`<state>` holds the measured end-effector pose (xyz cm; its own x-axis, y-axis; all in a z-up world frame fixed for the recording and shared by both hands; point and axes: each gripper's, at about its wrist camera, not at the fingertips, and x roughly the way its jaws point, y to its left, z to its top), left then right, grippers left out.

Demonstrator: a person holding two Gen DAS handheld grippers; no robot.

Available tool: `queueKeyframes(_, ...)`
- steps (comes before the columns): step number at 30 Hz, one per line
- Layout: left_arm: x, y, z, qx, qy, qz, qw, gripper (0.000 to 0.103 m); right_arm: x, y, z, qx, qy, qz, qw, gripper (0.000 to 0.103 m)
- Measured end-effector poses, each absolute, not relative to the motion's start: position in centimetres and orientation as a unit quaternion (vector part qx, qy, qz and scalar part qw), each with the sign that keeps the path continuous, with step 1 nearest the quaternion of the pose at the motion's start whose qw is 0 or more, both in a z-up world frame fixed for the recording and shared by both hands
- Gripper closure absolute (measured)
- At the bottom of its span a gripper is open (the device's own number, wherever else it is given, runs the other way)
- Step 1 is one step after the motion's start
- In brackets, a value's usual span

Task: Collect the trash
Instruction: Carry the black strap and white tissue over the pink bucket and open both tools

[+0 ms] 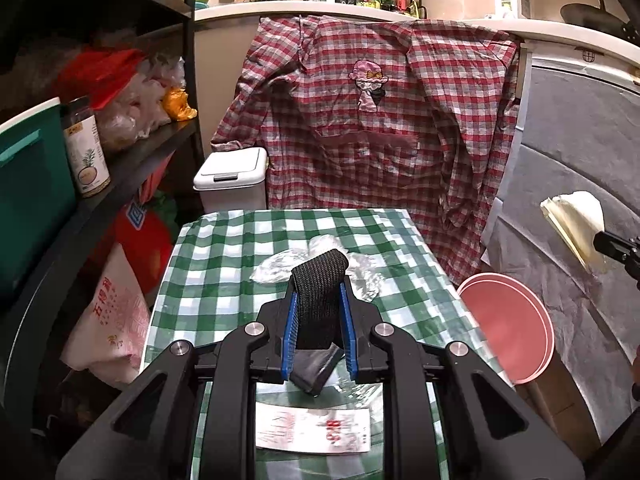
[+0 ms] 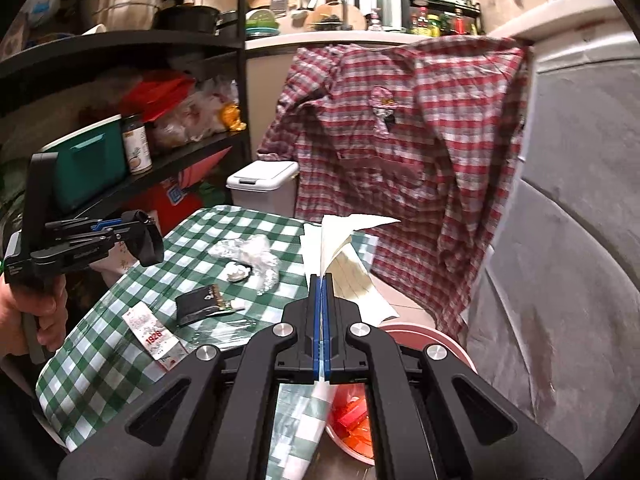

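Note:
My left gripper (image 1: pixel 319 308) is shut on a black woven strap (image 1: pixel 320 300) and holds it above the green checked table (image 1: pixel 224 248); it also shows in the right wrist view (image 2: pixel 140 228). My right gripper (image 2: pixel 322 280) is shut on folded white paper (image 2: pixel 344 240), held over the pink bin (image 2: pixel 424 336) at the table's right edge; the paper shows in the left wrist view (image 1: pixel 576 228). On the table lie crumpled clear plastic (image 2: pixel 252 256), a black wrapper (image 2: pixel 200 304) and a red-and-white label (image 2: pixel 156 336).
A white lidded bin (image 1: pixel 232 178) stands behind the table. A black shelf (image 1: pixel 120 152) with a teal box, jar and bags is on the left. A red checked shirt (image 1: pixel 380 120) hangs at the back. Grey covered furniture (image 1: pixel 560 184) stands on the right.

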<state>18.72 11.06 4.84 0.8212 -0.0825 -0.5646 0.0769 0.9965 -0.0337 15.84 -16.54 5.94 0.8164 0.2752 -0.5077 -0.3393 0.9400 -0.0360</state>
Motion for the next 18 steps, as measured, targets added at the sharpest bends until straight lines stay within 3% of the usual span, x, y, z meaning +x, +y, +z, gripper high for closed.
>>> queueKeyframes(18, 20.0, 5.8, 4.9, 0.000, 0.293, -0.072, 0.953, 0.084, 16.6, -20.5, 4.6, -0.053, 0.267, 0.120, 0.955, 0.102)
